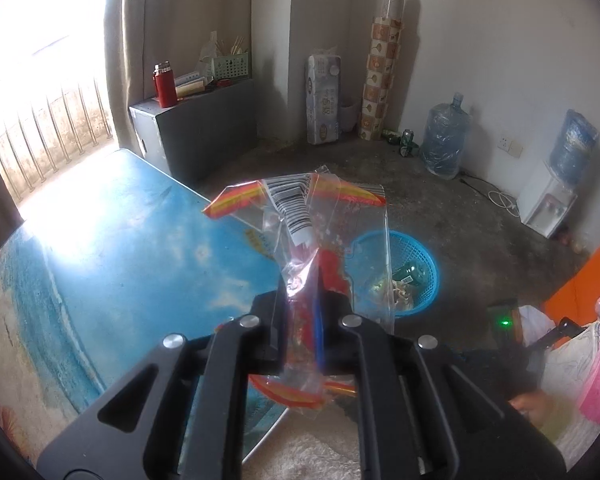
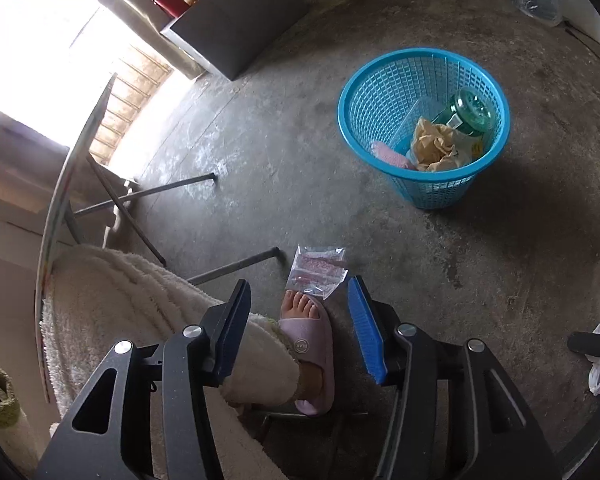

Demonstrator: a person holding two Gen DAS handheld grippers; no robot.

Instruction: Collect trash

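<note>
My left gripper (image 1: 302, 300) is shut on a clear plastic wrapper (image 1: 320, 216) with red-yellow edges and a barcode, held in the air over the table's right edge. Behind it on the floor stands a blue mesh basket (image 1: 424, 256), also in the right wrist view (image 2: 384, 80), holding a green glass jar (image 2: 470, 112), crumpled paper (image 2: 434, 144) and a pink item. My right gripper (image 2: 300, 308) is open and empty, hovering above a clear plastic bag with pink print (image 2: 318, 270) that lies on the concrete floor just ahead of a foot in a pink slipper (image 2: 308, 340).
A beach-print table (image 1: 100, 264) is on the left, its metal legs (image 2: 172, 188) showing below. The person's white fleece-clad leg (image 2: 140, 304) is under my right gripper. A grey cabinet (image 1: 196, 132), water jugs (image 1: 446, 136) and a dispenser (image 1: 548, 204) stand by the walls.
</note>
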